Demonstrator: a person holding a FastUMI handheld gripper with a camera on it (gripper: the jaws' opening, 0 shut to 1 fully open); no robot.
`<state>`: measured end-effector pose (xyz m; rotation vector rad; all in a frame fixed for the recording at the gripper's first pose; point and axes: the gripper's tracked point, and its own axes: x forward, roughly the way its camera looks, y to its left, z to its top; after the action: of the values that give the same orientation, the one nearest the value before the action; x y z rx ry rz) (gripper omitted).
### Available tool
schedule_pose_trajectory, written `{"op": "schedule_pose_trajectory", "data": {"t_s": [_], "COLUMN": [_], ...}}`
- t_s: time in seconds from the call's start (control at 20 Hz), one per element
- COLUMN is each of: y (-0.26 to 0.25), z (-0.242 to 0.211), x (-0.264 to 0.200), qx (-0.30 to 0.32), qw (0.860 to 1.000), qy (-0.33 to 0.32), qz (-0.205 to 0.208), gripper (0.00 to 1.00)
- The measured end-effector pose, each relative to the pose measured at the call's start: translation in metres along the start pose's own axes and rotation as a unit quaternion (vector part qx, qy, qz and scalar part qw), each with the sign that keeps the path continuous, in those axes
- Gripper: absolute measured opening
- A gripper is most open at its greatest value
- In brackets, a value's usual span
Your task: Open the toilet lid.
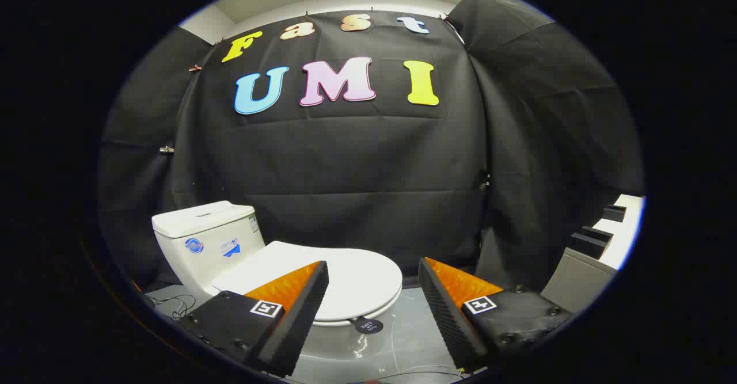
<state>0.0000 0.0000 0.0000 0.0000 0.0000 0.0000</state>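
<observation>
The lid (339,274) is lying flat and closed on the toilet (242,257), its rounded front edge reaching into the gap between my fingers (373,292), a little ahead of their tips and lower than them. My left finger is covering part of the lid's near side; my right finger is standing off to the side, apart from it. I am holding the fingers wide open, gripping nothing and touching nothing.

A small dark round tag (368,326) is hanging at the lid's front edge; it is carrying pale writing that is too small for me to make out. Behind the lid, the tank (204,234) is bearing a round blue sticker (194,244), a blue-and-white sticker (230,248) beside it and a small label at its far corner, none of them legible.

The toilet is sitting on a pale grey floor (403,338), with thin wires (173,303) trailing beside its base. Off beyond my right finger a white worktop (625,228) is carrying dark blocks (590,243).
</observation>
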Motion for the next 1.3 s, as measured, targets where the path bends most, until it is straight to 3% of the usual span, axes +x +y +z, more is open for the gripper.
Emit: {"op": "schedule_pose_trajectory", "data": {"t_s": [1.3], "y": [-0.0092], "z": [-0.0079], "x": [0.0036], "qx": [0.005], "qw": [1.000], "qy": [0.012], "qz": [-0.006], "gripper": [0.98]}}
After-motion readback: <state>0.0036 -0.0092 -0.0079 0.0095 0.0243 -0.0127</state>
